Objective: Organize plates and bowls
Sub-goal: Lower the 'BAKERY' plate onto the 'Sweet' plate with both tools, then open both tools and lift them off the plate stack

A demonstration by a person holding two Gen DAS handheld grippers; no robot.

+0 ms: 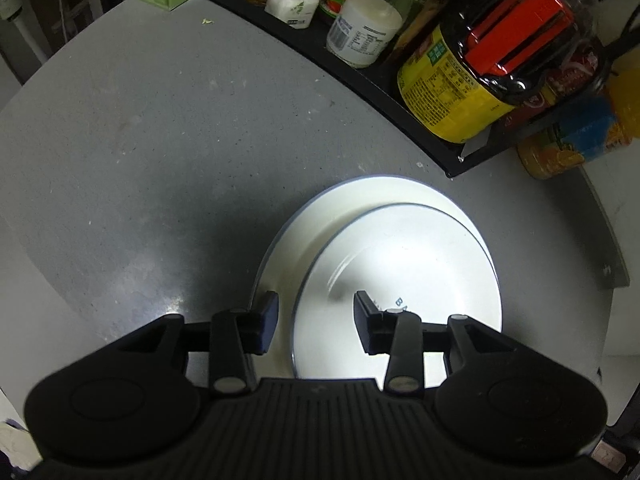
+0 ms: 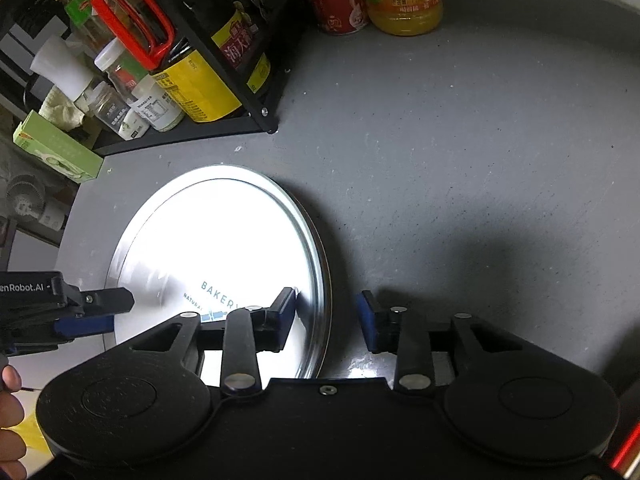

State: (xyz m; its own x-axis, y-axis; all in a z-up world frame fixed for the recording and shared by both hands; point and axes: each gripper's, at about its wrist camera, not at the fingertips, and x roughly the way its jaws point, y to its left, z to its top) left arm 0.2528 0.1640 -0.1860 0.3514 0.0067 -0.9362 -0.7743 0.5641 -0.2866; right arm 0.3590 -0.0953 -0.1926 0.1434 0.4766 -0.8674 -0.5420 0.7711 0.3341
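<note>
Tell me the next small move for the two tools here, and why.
Probably nudge the top plate toward the shelf until it centres on the bottom plate. It lies offset toward the tools, and both the left tool and the right tool are open, straddling the near rims without gripping.

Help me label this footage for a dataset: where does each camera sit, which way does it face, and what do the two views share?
Left wrist: rides the left tool, looking down across the grey countertop at two stacked white round plates; its own open fingers show.
Right wrist: rides the right tool, facing the same stack from the other side; its open fingers, the left tool and a hand show.
Shared: plates, black condiment rack, yellow-labelled dark sauce bottle.
</note>
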